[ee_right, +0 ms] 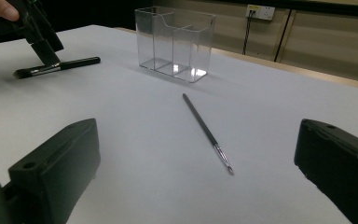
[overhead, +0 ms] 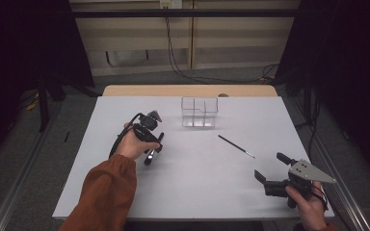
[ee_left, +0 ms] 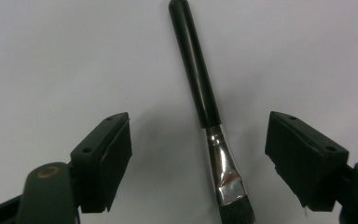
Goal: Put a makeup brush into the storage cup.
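Left tongs (ee_left: 198, 163): released, jaws straddling flat brush (ee_left: 200, 93) on desk (ee_left: 51, 56). Right tongs (ee_right: 196, 172): released; thin brush (ee_right: 207, 133) ahead, clear organizer (ee_right: 175, 42) beyond.

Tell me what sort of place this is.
Probably a lab or recording workspace rather than a home: a plain white table stands between dark curtains, cables trail down the back wall from a socket, and only a clear organiser and two brushes lie on it.

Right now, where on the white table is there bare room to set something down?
Bare: the near middle between the left gripper and right gripper, and both far corners beside the clear plastic divided holder. Crowded: around the thick black flat brush and thin grey brush.
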